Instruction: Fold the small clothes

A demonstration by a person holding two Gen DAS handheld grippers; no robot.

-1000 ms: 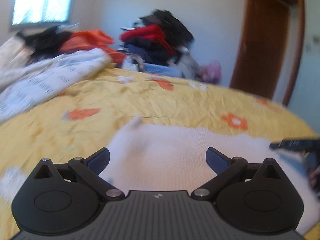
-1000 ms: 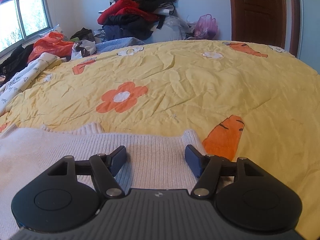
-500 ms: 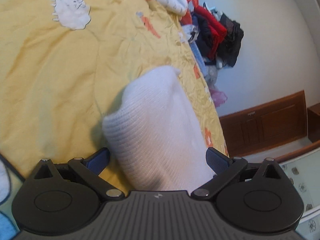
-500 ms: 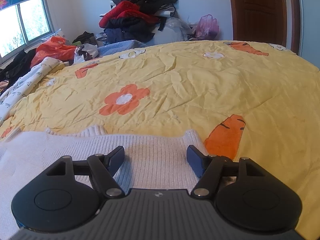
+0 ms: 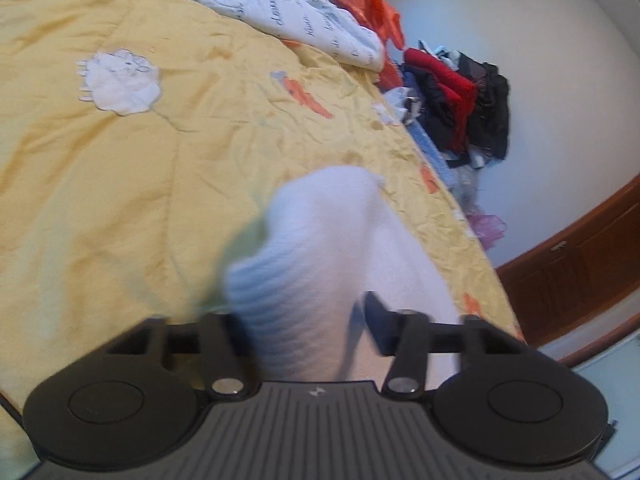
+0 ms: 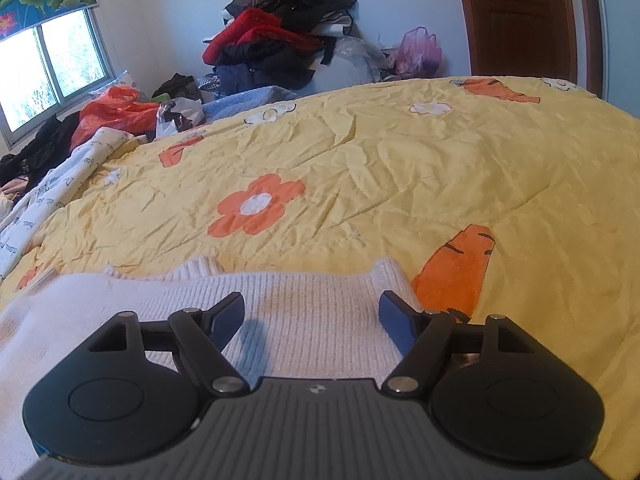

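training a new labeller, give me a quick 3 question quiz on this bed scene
1. True or false: the white knit garment lies between the fingers of the left tool.
2. What is printed on the yellow quilt just right of the right tool? A) carrot B) star C) fish
3. Fill in: the clothes pile by the wall has a ___ garment among the black ones.

Key: 1 true; 2 A; 3 red
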